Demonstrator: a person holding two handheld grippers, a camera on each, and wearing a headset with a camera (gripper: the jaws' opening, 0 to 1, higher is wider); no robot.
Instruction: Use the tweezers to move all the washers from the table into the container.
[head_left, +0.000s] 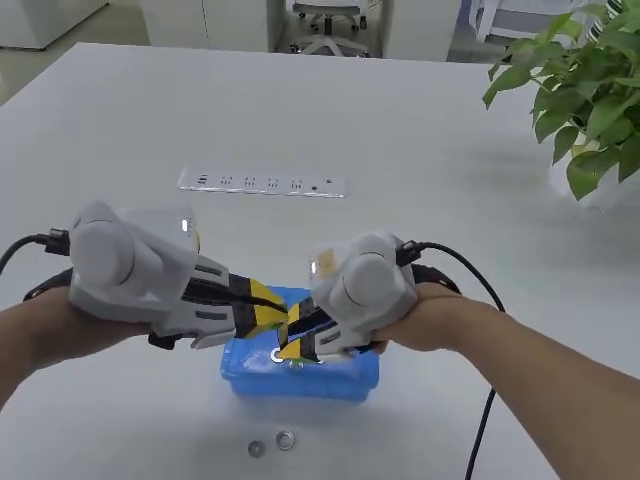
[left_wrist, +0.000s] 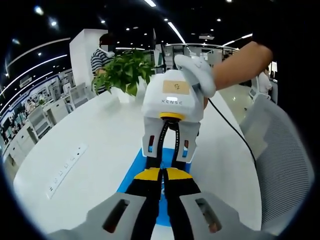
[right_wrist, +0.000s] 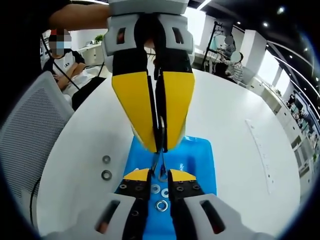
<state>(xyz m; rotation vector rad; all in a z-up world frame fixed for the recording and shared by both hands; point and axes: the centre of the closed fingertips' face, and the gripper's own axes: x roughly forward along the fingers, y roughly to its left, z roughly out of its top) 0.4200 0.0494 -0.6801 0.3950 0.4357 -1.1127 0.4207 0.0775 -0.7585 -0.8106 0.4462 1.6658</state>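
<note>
My left claw (left_wrist: 162, 174) clamps the tweezers (right_wrist: 160, 161) over the container (right_wrist: 200, 160); whether my right claw (right_wrist: 160, 176) grips them, I cannot tell. Next, I judge: the two washers (right_wrist: 106, 175) on the tabletop (right_wrist: 225, 115).

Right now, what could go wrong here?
Left gripper pinches the thin tweezers; they could twist or slip. Right gripper crowds the same spot over the container; a bump might jar the tweezers. Two washers lie beside the container; a low pass could scatter them.
</note>
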